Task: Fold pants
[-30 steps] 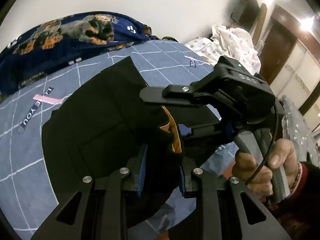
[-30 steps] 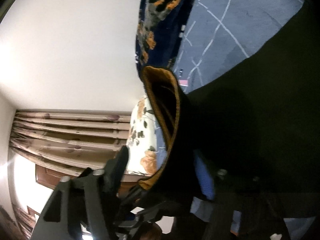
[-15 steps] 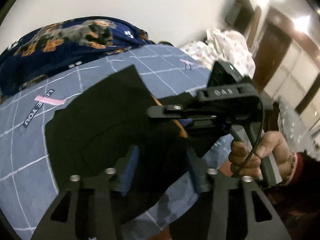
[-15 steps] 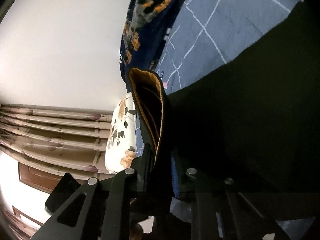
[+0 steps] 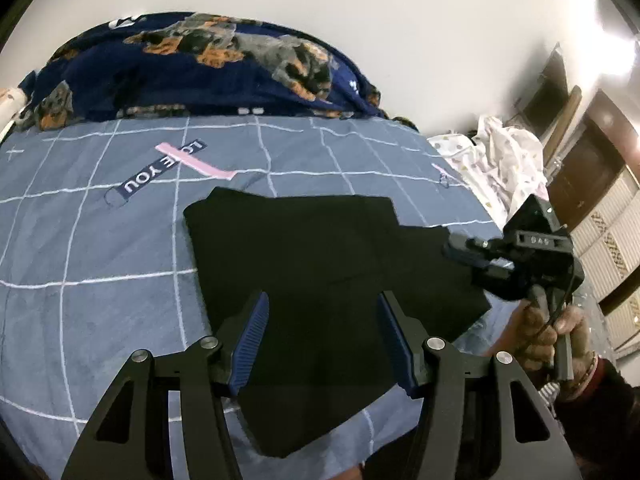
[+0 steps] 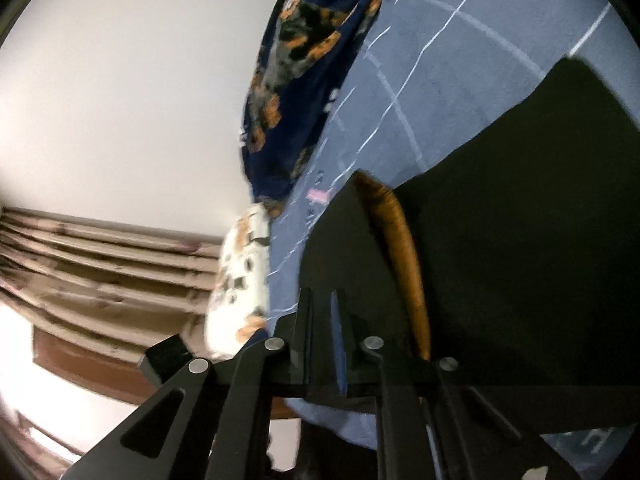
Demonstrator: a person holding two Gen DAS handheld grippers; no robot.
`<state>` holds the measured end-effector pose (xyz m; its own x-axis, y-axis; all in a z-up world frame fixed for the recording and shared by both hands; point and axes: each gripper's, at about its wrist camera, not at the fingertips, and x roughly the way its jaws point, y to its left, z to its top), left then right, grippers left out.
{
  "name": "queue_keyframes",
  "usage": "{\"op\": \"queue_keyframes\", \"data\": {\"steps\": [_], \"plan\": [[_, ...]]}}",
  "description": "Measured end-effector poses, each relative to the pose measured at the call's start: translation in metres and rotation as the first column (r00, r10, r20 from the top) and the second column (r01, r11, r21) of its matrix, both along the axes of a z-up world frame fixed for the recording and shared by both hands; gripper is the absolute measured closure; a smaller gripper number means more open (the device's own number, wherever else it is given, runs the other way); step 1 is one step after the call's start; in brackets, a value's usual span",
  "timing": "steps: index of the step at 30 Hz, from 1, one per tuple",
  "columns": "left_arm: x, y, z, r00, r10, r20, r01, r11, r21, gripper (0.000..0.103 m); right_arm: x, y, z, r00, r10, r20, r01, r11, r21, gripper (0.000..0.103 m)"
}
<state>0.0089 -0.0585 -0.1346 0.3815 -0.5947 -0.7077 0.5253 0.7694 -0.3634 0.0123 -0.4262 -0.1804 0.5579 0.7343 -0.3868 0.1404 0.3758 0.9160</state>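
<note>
A second ago the left gripper (image 5: 322,344) was clamped on a raised fold of the black pants (image 5: 320,256) at the bottom centre of its frame; now its jaws stand apart with nothing between them, and the pants lie flat across the middle of the frame. The right gripper (image 6: 320,336), then open around the orange-lined waistband (image 6: 404,248), is closing. The waistband now sits just right of its fingers, not between them.

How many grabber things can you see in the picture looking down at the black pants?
2. The left hand-held gripper is at the bottom, over the black pants. The right hand-held gripper is at the pants' right edge, held by a hand.
</note>
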Motion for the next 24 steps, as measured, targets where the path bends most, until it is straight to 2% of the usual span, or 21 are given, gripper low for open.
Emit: {"op": "queue_keyframes", "data": {"steps": [1,4,5,12,17,22,24], "plan": [[-0.001,0.002,-0.002,1.0,0.0,-0.005,0.0,1.0,0.002,0.046,0.002,-0.005,0.0,1.0,-0.009,-0.005,0.008,1.0,-0.028,0.088],[0.0,0.002,-0.009,1.0,-0.001,-0.021,0.001,1.0,0.021,0.046,0.01,-0.012,-0.002,1.0,-0.003,-0.007,0.003,0.999,-0.049,0.063],[0.0,0.001,-0.014,0.999,-0.003,-0.038,0.004,1.0,0.025,0.046,0.013,-0.012,-0.003,1.0,0.011,-0.008,-0.012,0.998,-0.059,0.058],[-0.001,-0.003,-0.031,0.998,-0.013,-0.062,0.017,0.998,0.057,0.046,0.051,0.005,-0.01,0.992,0.126,-0.017,-0.127,0.971,-0.204,0.051],[0.001,-0.001,-0.038,0.997,-0.011,-0.082,0.015,0.999,0.051,0.046,0.072,0.033,-0.022,0.97,0.235,-0.062,-0.242,0.915,-0.322,0.049],[0.004,0.001,-0.043,0.995,-0.007,-0.096,0.011,0.999,0.041,0.046,0.07,0.052,-0.029,0.943,0.328,-0.051,-0.33,0.911,-0.247,0.049],[0.005,0.002,-0.044,0.995,-0.001,-0.099,0.005,0.999,0.044,0.045,0.065,0.053,-0.028,0.941,0.337,-0.022,-0.334,0.921,-0.199,0.048]]}}
